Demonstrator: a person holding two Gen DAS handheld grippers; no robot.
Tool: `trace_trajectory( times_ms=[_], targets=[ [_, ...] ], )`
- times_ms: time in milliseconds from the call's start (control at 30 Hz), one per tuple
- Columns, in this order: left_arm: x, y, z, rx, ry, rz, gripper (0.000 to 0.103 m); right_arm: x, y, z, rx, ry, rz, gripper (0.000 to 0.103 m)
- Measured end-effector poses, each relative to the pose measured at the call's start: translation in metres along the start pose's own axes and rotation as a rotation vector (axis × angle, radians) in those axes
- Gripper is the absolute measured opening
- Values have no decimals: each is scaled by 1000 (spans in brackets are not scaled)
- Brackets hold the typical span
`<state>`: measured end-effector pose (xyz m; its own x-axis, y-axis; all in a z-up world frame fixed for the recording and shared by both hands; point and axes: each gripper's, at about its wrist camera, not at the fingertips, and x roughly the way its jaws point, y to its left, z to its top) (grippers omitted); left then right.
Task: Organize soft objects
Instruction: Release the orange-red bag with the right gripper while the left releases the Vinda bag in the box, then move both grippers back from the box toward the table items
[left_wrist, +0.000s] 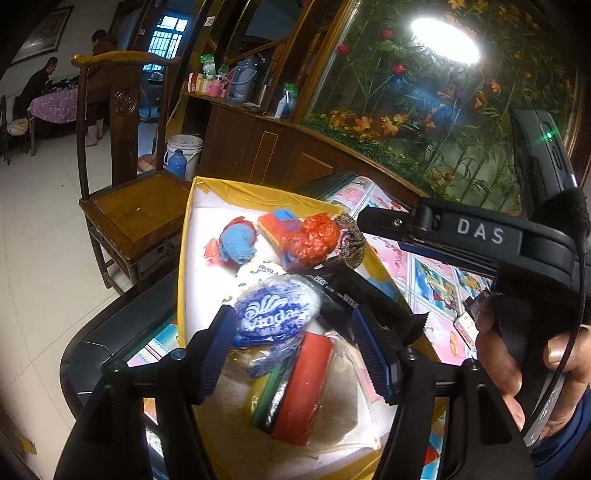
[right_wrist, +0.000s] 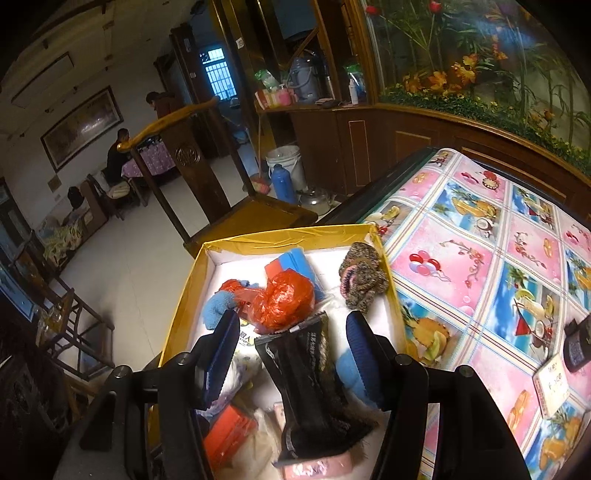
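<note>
A yellow box (right_wrist: 280, 236) with a white inside holds the soft things: a blue knitted piece (right_wrist: 218, 306), a crumpled red plastic bag (right_wrist: 284, 299), a brown knitted scrunchie (right_wrist: 364, 280) and a blue-and-orange sponge (right_wrist: 291, 264). My right gripper (right_wrist: 291, 354) is open over the box, with a black packet (right_wrist: 306, 380) lying loose between its jaws. My left gripper (left_wrist: 295, 350) is open too, above a blue Vinda tissue pack (left_wrist: 275, 314) and a red sponge (left_wrist: 303, 387). The same yellow box (left_wrist: 184, 258) fills the left wrist view, and a hand (left_wrist: 506, 354) holds the other tool at the right.
The box sits on a table with a pink-and-blue fruit-pattern cloth (right_wrist: 480, 258). A small white card box (right_wrist: 552, 384) and a dark item (right_wrist: 578, 347) lie at its right. A wooden chair (left_wrist: 136, 206) stands beyond the box, with a bucket (left_wrist: 183, 151) and people (left_wrist: 40, 85) farther back.
</note>
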<state>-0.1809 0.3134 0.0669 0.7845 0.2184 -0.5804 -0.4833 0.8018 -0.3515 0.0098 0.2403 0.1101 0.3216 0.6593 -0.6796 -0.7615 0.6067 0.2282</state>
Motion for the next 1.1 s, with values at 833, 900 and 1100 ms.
trace_trajectory(
  times_ms=[833,900,1100],
  targets=[
    [5,-152,-69,320,86,-192,70,-163,-186,-147,121,-152,-295,64],
    [9,-167,-79,363,106,-206,70,-171,-195,-154,104,-177,-334,64],
    [25,-197,-110,440,159,-221,70,-190,-229,-162,219,-281,-289,64]
  ],
)
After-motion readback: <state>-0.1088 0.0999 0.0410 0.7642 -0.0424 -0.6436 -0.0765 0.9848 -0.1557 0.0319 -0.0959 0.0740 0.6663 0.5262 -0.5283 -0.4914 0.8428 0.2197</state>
